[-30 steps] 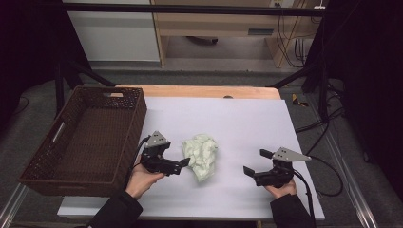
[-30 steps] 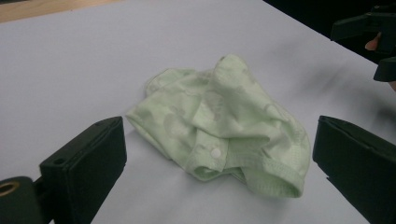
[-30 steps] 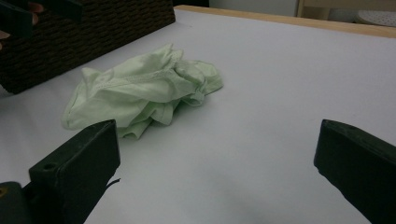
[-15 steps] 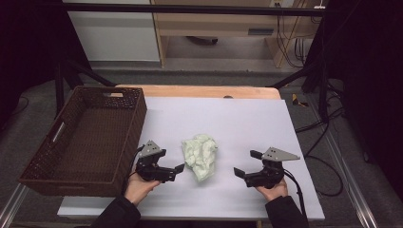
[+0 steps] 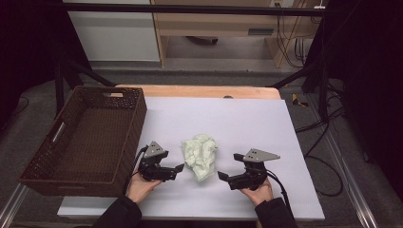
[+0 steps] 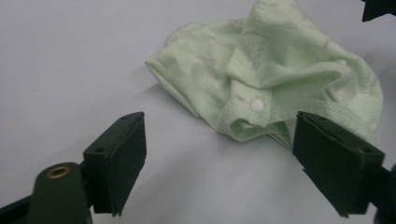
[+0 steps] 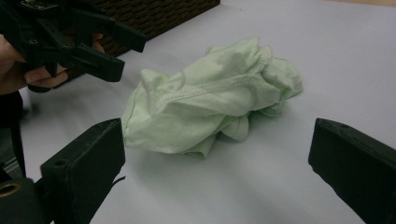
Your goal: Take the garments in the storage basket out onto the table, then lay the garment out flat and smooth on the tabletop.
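Both claws lie low on the white table sheet (image 5: pixel 247 114), one on each side of a crumpled pale green garment (image 5: pixel 201 156). Farthest left stands a dark woven basket (image 5: pixel 119 142), tilted a little over the table's left edge; nothing shows on its visible floor, though its near wall hides the closest strip inside. Just right of it, the left gripper (image 5: pixel 177 169) rests in a hand (image 5: pixel 141 186) coming up from the near edge, pointing right at the cloth. Its jaws have just been closing but stay parted, released, the pads not on the fabric; in the left gripper view the garment's near fold with a white snap button (image 6: pixel 256 105) lies ahead of the gap, its right side partly hidden behind one pad. The garment sits near the middle of the sheet, toward the near side. Right of it, the right gripper (image 5: pixel 222 176) points left at the cloth, jaws wide and empty, a cable (image 5: pixel 284 194) trailing past the sleeve. How the garment is folded cannot be made out.
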The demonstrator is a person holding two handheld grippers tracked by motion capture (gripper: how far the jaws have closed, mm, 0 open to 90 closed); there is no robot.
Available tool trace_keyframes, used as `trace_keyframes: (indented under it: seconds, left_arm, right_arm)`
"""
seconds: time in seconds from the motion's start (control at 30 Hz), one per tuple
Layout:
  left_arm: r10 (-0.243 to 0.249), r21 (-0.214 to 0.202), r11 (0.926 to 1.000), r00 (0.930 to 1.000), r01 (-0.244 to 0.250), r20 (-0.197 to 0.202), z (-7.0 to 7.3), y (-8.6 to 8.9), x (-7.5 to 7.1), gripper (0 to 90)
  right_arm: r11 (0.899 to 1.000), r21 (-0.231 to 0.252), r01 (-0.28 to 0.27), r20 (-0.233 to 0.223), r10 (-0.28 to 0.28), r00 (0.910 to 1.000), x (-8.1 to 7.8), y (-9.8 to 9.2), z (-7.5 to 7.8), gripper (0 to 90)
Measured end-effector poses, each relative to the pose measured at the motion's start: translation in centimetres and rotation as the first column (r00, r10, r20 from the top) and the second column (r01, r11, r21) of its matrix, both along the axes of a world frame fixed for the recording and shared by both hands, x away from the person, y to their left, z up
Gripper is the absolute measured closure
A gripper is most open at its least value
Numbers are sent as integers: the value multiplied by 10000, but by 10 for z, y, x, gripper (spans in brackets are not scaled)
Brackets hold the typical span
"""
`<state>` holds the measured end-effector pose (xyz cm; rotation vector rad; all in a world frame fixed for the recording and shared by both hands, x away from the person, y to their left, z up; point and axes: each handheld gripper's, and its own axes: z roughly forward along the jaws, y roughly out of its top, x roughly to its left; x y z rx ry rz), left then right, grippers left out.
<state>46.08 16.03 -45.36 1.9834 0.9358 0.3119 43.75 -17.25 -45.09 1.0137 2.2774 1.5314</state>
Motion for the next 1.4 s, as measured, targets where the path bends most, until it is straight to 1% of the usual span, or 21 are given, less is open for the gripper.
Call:
trace_keyframes:
  seconds: [0.03,0.23,0.33,0.4,0.47,0.53,0.67,0.7,0.77,0.9,0.97,1.03,1.1,1.17,1.23,1.3,1.4]
  left_arm:
    - [48,14,10000,10000,-48,-15,-1,0,1,190]
    - [-99,34,9999,9993,100,-369,-9,-5,5,260]
    - [-117,-39,9999,9990,116,-434,-11,-6,5,301]
    - [-129,4,9999,9990,130,-438,-13,-7,6,322]
    - [-123,5,9999,9988,124,-472,-15,-7,6,365]
    - [-169,-12,9999,9981,169,-586,-18,-8,7,396]
    - [-180,50,9998,9977,184,-650,-21,-11,6,446]
    - [-212,45,9998,9974,216,-695,-22,-12,6,458]
    - [-182,155,9997,9977,193,-660,-22,-14,6,489]
    - [-192,84,9998,9973,199,-708,-23,-17,6,537]
    - [-188,16,9998,9976,189,-671,-24,-18,6,562]
    - [-179,22,9998,9977,181,-660,-25,-21,6,588]
    - [-236,55,9997,9972,241,-702,-26,-23,6,621]
    - [-261,-13,9997,9967,261,-766,-27,-24,6,655]
    - [-304,-140,9995,9955,293,-896,-28,-25,6,726]
    - [-318,-200,9993,9948,300,-970,-29,-26,7,770]
    - [-365,-185,9992,9942,348,-1009,-30,-28,7,811]
  right_arm:
    - [10000,4,-7,18,7,10000,0,3,-1,49]
    - [9998,-159,-154,-131,152,9998,1,19,-5,58]
    - [9997,-193,-141,-160,138,9998,2,26,-5,70]
    - [9996,-237,-148,-114,145,9998,3,30,-6,86]
    - [9996,-243,-124,-187,120,9998,3,33,-7,108]
    - [9992,-396,-30,-112,26,9999,3,35,-7,127]
    - [9993,-367,52,50,-50,10000,3,36,-7,170]
    - [9994,-357,38,48,-37,10000,3,36,-7,188]
    - [9990,-443,67,173,-60,9998,2,37,-6,217]
    - [9981,-621,-46,342,67,9994,0,40,-7,282]
    - [9979,-629,-177,282,195,9994,-1,42,-7,306]
    - [9972,-710,-213,277,234,9993,-2,44,-7,351]
    - [9967,-774,-259,236,278,9993,-2,45,-7,394]
    - [9963,-811,-286,132,297,9995,-2,46,-8,436]
    - [9959,-838,-350,44,355,9994,-2,47,-8,496]
    - [9950,-939,-338,-66,333,9994,-2,47,-8,555]
    - [9934,-1096,-347,-181,329,9993,-1,47,-9,642]
